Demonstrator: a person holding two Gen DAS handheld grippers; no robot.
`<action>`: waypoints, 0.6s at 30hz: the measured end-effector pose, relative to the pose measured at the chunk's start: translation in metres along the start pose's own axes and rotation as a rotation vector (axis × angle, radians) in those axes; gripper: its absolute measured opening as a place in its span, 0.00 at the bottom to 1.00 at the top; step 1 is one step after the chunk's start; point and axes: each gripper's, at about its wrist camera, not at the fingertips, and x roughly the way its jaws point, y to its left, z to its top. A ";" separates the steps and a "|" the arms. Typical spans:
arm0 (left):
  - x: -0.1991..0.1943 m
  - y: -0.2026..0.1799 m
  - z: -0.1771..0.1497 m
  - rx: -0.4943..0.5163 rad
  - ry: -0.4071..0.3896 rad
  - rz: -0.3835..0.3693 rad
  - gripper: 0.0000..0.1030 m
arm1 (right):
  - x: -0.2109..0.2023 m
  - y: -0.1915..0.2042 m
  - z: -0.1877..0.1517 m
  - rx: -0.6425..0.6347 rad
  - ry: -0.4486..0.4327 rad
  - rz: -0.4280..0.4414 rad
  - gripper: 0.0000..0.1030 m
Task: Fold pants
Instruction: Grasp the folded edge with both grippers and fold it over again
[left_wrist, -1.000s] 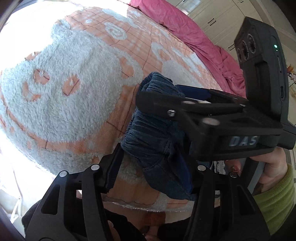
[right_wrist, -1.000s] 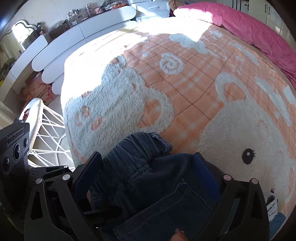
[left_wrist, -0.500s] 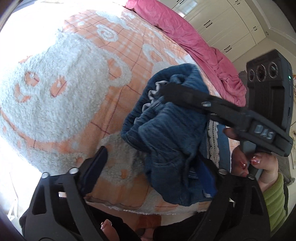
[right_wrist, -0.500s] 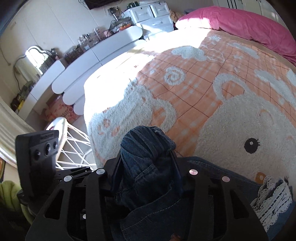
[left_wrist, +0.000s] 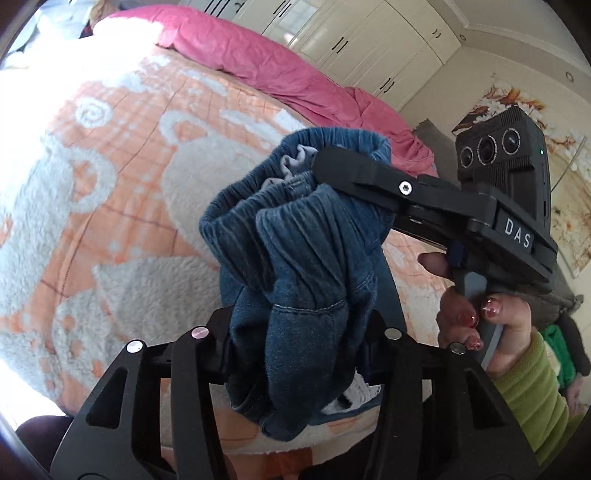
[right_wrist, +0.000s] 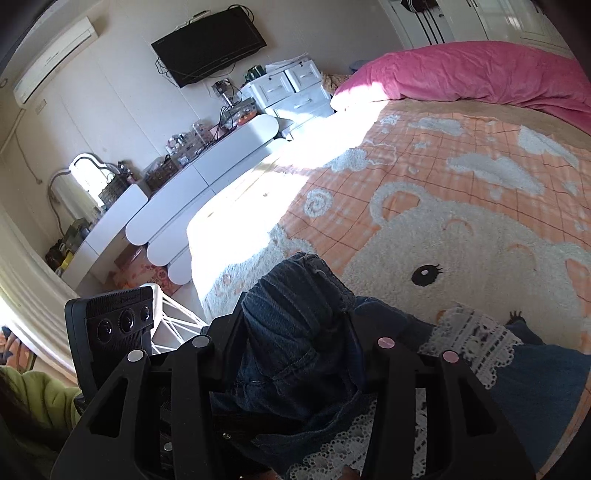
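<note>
We see the jeans (left_wrist: 299, 258) bunched in a thick bundle and lifted above the blanket (left_wrist: 122, 206), near the edge of the bed closest to us. The left gripper (left_wrist: 301, 332) has just been closing, and now its jaws press on the lower part of the bundle from both sides. The right gripper (right_wrist: 295, 332) is closed on the gathered waistband of the same jeans; in the left wrist view its finger (left_wrist: 354, 173) reaches across the top of the bundle. A hand (left_wrist: 480, 317) with painted nails and a green sleeve (left_wrist: 532, 391) holds this gripper's handle. A part of the jeans with a white lace trim (right_wrist: 476, 339) lies on the blanket at the near edge. A pink quilt (right_wrist: 480, 70) lies along the far edge of the bed.
</note>
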 end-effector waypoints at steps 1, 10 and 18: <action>0.003 -0.007 0.002 0.011 -0.005 0.014 0.36 | -0.008 -0.003 -0.001 0.003 -0.016 -0.003 0.42; 0.036 -0.073 -0.007 0.143 -0.024 0.050 0.56 | -0.074 -0.058 -0.039 0.118 -0.158 -0.055 0.59; 0.031 -0.076 -0.019 0.245 -0.009 -0.080 0.57 | -0.126 -0.123 -0.112 0.394 -0.305 -0.171 0.70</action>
